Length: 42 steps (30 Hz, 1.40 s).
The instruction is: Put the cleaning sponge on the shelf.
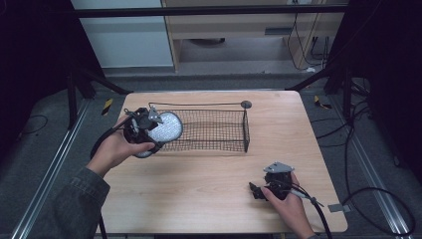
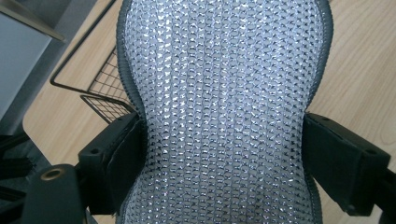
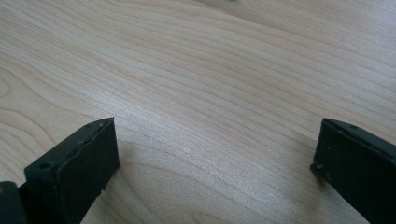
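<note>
A pale wooden desk [image 1: 214, 174] stands on a grey floor amid dark framing. At centre left of the high view, the left claw [image 1: 158, 130] is clenched on a silvery sequinned pad [image 1: 164, 128] with a dark rim, its jaws pinching the pad's narrow waist at the left end of a black wire basket [image 1: 219, 129]. At lower right, the right claw [image 1: 255, 191] rests low over bare wood, jaws spread and holding nothing.

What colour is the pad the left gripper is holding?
Sparkly silver mesh pad with a dark grey rim, clearest in the left gripper view.
</note>
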Each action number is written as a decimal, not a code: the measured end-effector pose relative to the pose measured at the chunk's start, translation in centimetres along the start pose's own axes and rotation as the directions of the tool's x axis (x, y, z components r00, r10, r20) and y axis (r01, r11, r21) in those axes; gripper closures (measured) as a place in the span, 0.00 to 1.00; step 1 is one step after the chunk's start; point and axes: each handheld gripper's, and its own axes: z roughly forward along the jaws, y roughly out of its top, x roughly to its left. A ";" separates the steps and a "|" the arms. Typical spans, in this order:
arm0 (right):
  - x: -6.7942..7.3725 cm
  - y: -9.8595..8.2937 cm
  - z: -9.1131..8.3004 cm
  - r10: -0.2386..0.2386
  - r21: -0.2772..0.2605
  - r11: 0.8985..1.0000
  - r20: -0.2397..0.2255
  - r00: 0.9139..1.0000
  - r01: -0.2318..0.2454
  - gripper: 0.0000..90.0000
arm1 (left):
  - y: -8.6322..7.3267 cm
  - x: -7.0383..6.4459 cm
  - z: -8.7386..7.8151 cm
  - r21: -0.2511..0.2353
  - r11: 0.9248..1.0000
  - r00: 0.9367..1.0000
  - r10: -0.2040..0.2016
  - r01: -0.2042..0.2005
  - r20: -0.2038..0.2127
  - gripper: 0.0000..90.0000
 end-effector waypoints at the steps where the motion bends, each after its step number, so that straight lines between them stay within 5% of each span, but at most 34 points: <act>1: 0.0 0.0 0.0 -0.001 -0.001 1.000 -0.001 1.000 0.001 0.00 | 0.2 0.1 0.0 -0.003 1.000 1.000 0.001 -0.001 -0.001 0.17; 20: -0.1 0.1 0.1 -0.011 -0.001 1.000 -0.008 1.000 0.011 0.00 | 3.0 1.0 1.1 -0.005 0.997 0.996 0.080 -0.080 -0.039 0.17; 42: -0.1 0.1 0.1 -0.013 -0.001 1.000 -0.009 1.000 0.013 0.01 | 4.0 1.1 1.7 0.008 0.992 0.991 0.128 -0.128 -0.039 0.17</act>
